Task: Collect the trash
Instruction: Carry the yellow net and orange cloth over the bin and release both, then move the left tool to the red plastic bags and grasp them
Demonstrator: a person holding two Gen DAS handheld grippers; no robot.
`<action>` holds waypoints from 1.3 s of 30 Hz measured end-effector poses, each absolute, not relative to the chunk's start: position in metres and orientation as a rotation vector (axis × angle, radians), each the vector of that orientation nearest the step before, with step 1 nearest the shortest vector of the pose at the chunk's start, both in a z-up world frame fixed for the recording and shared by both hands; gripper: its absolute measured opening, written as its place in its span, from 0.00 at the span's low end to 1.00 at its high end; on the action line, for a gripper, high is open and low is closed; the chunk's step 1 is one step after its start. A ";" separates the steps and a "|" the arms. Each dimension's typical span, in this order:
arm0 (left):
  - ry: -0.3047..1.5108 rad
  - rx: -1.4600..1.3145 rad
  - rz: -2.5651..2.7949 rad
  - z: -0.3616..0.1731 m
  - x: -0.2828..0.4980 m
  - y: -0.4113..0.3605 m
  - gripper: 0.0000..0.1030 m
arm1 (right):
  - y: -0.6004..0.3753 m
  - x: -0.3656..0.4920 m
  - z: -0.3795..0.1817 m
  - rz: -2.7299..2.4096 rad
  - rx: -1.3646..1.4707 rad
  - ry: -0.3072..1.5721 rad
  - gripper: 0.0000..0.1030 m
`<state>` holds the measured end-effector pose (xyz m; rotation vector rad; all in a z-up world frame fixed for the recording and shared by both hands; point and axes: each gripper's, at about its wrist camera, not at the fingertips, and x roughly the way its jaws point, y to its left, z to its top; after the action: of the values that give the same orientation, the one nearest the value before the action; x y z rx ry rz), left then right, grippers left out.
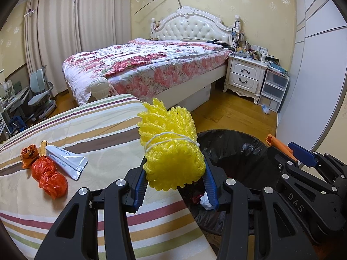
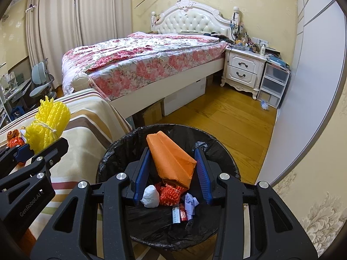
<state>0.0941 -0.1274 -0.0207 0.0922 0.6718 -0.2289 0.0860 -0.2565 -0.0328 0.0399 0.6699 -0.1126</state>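
**Over the bin, both grippers carry trash**

Across the back of the room stands a bed (image 1: 151, 65) under a pink floral quilt, with a white two-drawer nightstand (image 1: 245, 75) at its head on the wood floor. Nearer the cameras lies a striped cloth surface (image 1: 97, 125) in cream, brown, red and green bands.

Beside that striped surface sits a round trash bin (image 2: 112, 151) lined with a black bag. Inside it lie a white crumpled wad (image 2: 150, 197), an orange net piece (image 2: 170, 194), a pale purple scrap and a small printed packet.

Over the bin's mouth, the right gripper (image 2: 172, 170) holds its blue fingers partly apart, pressing on either side of a folded orange paper packet (image 2: 171, 158), which points up and away from the camera.

At the edge of the striped surface, next to the bin, the left gripper (image 1: 174, 174) is closed onto a bundle of yellow foam netting (image 1: 171, 147) tied round its middle with white string; the bundle stands up out of the fingers.

Left on the striped surface, close together, are white sachets (image 1: 67, 159), crumpled orange-red plastic (image 1: 48, 175), a small brown-and-orange wrapper (image 1: 28, 153) and a yellow-brown tube (image 1: 43, 148).
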 end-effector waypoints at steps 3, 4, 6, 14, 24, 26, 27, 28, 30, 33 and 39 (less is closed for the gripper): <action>0.677 0.103 -0.228 -0.023 0.097 -0.133 0.44 | -0.262 0.088 -0.034 -0.122 0.044 0.673 0.39; 0.679 0.105 -0.228 -0.024 0.097 -0.134 0.44 | -0.263 0.089 -0.035 -0.125 0.045 0.674 0.39; 0.683 0.111 -0.226 -0.025 0.099 -0.135 0.45 | -0.266 0.091 -0.037 -0.129 0.050 0.679 0.39; 0.688 0.130 -0.220 -0.026 0.109 -0.147 0.45 | -0.273 0.097 -0.042 -0.141 0.058 0.694 0.39; 0.708 0.149 -0.216 -0.033 0.112 -0.152 0.63 | -0.276 0.098 -0.045 -0.166 0.059 0.695 0.54; 0.710 0.152 -0.208 -0.034 0.112 -0.151 0.67 | -0.277 0.098 -0.045 -0.171 0.060 0.696 0.54; 0.711 0.151 -0.205 -0.034 0.112 -0.150 0.70 | -0.277 0.098 -0.045 -0.173 0.061 0.695 0.54; 0.710 0.150 -0.201 -0.034 0.111 -0.149 0.70 | -0.277 0.097 -0.045 -0.175 0.060 0.695 0.54; 0.710 0.151 -0.193 -0.033 0.111 -0.148 0.71 | -0.277 0.097 -0.045 -0.175 0.059 0.695 0.54; 0.708 0.157 -0.173 -0.031 0.110 -0.144 0.72 | -0.278 0.096 -0.044 -0.177 0.059 0.695 0.55; 0.709 0.161 -0.108 -0.028 0.104 -0.121 0.72 | -0.267 0.090 -0.045 -0.148 0.062 0.698 0.59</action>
<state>0.1040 -0.1213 -0.0277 0.1608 0.7090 -0.1084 0.0896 -0.2671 -0.0446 0.0624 0.6981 -0.1478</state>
